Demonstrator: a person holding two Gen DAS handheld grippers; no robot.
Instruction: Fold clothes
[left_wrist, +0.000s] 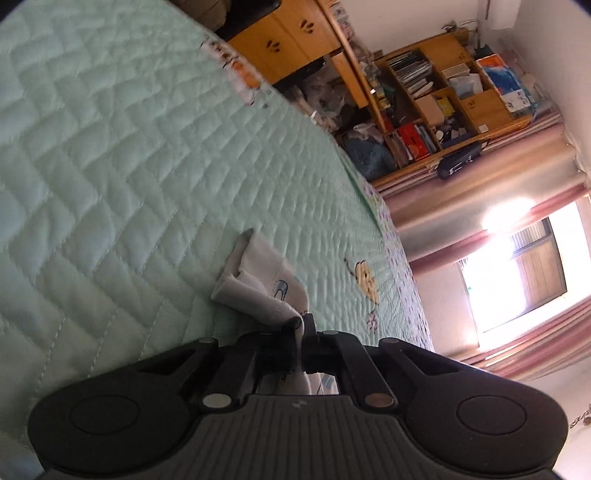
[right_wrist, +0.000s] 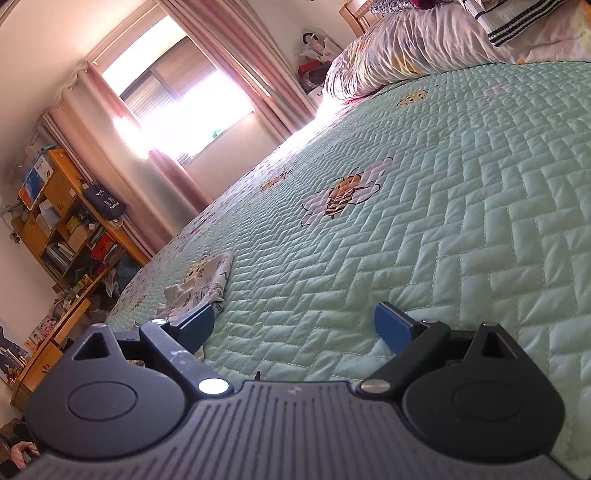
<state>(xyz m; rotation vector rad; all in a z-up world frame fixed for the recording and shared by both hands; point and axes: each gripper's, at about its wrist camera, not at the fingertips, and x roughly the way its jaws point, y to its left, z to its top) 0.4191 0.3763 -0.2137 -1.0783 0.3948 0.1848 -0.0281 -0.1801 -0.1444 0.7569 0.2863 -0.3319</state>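
The little white garment (left_wrist: 258, 284) is bunched up on the green quilted bedspread (left_wrist: 110, 166), its near corner pinched tight in the left gripper (left_wrist: 301, 325). The right gripper (right_wrist: 293, 328) hangs over bare quilt, fingers spread wide, holding nothing, with the cloth at about 10 o'clock beyond its left finger.

The bed (right_wrist: 461, 221) lies mostly bare, its quilt flat and wide across the middle, so a gripper can pass freely there. One small garment (right_wrist: 201, 284) lies near the bed's window-side edge. A heaped duvet (right_wrist: 406, 51) and folded striped cloth (right_wrist: 513, 18) block the head end. Beyond the far edge, shelves (left_wrist: 443, 96) and curtains (right_wrist: 177, 177) stand close.
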